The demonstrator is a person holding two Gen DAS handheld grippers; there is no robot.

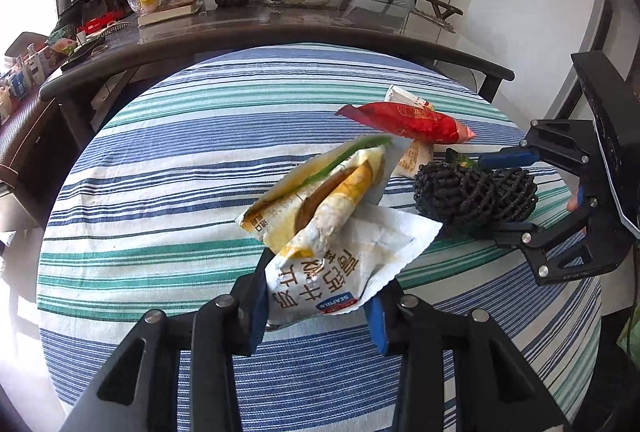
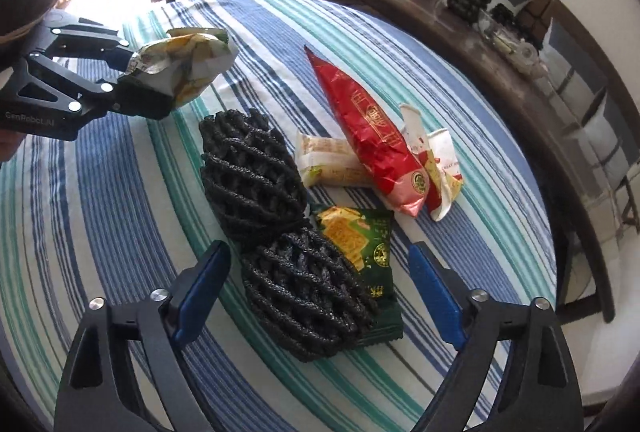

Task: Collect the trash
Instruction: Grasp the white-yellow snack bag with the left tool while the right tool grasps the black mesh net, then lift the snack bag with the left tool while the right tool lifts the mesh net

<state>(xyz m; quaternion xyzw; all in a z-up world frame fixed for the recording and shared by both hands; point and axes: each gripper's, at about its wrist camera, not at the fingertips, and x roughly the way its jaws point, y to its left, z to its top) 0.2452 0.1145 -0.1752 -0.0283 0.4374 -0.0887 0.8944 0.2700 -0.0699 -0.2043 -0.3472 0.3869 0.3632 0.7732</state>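
left gripper [image 1: 316, 306] clamped on white-yellow snack wrapper [image 1: 320, 216], lifted clear of striped tablecloth [image 1: 160, 172] for carrying off | right gripper [image 2: 316, 292] jaws apart, straddling black foam net [image 2: 304, 296] near mid-table, pads not touching | red wrapper [image 2: 364, 136] beside, uncollected

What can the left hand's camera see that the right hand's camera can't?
Only the left camera shows the white napkin under the held yellow-and-white wrapper, and that wrapper's printed front. Only the right camera shows the whole green cracker packet beside the black foam nets. Both show the red wrapper, the nets, the striped tablecloth, the left gripper shut on its wrapper, and the right gripper open around a net.
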